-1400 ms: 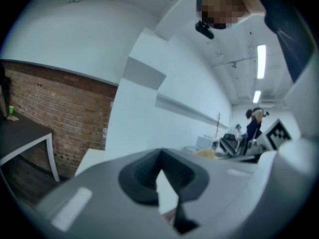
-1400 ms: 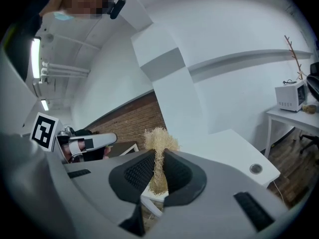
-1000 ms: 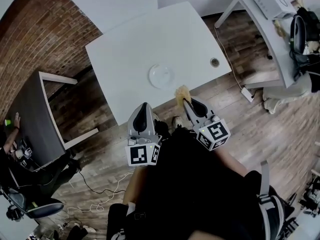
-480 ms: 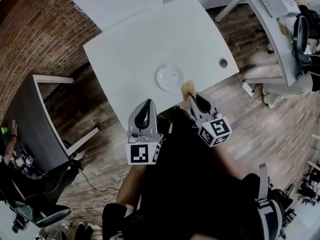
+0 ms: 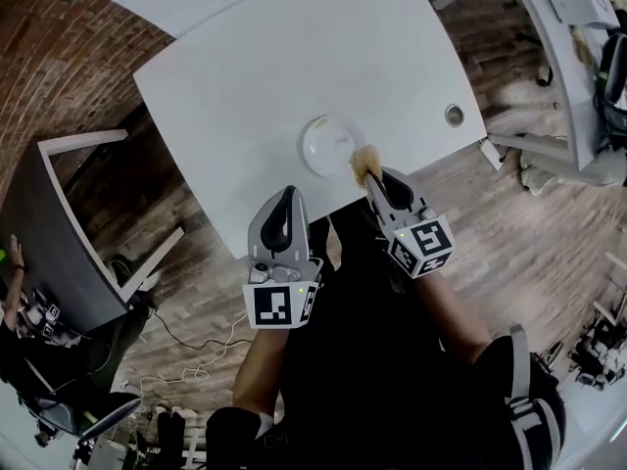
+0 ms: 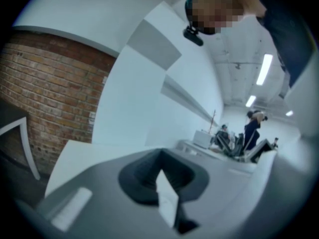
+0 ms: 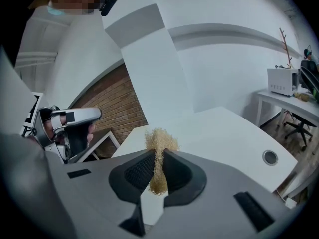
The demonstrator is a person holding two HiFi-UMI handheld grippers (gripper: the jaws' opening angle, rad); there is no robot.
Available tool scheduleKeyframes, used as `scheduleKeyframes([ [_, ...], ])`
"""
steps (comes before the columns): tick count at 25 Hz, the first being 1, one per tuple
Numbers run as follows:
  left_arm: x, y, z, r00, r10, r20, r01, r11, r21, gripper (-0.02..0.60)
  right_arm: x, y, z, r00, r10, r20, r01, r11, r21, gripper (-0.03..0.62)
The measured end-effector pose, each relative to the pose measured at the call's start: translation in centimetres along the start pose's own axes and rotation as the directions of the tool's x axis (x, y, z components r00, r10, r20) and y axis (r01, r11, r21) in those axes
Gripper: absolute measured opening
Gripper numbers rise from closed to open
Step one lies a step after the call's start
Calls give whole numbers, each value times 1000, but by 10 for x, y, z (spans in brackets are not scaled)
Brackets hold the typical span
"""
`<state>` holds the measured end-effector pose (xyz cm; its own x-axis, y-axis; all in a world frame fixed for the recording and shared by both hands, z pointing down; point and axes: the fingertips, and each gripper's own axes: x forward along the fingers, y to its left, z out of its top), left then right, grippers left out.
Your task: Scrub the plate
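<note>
plate (image 5: 326, 145) on table (image 5: 245, 67), scrubber (image 5: 365, 164) at plate's right

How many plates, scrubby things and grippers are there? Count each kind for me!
Plate: 1
Scrubber: 1
Grippers: 2, the left gripper and the right gripper
Total: 4

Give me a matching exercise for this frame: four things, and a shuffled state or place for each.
Things:
1. plate
2. scrubber
3. left hand-held gripper
4. grommet hole

States or places:
A. shut, holding nothing
B. set in the table, right of the plate
C. clamped in the right hand-held gripper
D. white, flat on the table

Pairs: 1-D, 2-C, 3-A, 4-B
</note>
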<state>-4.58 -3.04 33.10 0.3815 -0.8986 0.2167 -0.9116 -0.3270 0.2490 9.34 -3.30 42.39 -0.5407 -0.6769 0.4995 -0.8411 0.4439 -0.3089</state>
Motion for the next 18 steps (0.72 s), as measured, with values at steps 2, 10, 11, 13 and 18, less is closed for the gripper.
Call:
scheduleKeyframes([
  [2, 6, 3, -12, 1000, 9, -15, -9, 1000, -13, 3, 10, -8, -9, 1000, -5, -21, 5, 1000, 3, 41],
  [10, 21, 13, -53, 998, 29, -62, -32, 999, -42, 3, 39, -41, -56, 993, -36, -114, 39, 999, 25, 41],
  [11, 23, 15, -57, 997, 29, -67, -32, 999, -43, 3, 43, -44, -60, 992, -39, -123, 42, 999, 23, 41],
  [13, 25, 16, -64, 997, 25, -79, -29, 999, -45, 3, 48, -49, -69, 988, -45, -145, 48, 999, 24, 41],
  [18, 28, 16, -78, 995, 17, -98, -23, 998, -59, 3, 62, -57, -83, 983, -54, -176, 60, 998, 30, 41],
])
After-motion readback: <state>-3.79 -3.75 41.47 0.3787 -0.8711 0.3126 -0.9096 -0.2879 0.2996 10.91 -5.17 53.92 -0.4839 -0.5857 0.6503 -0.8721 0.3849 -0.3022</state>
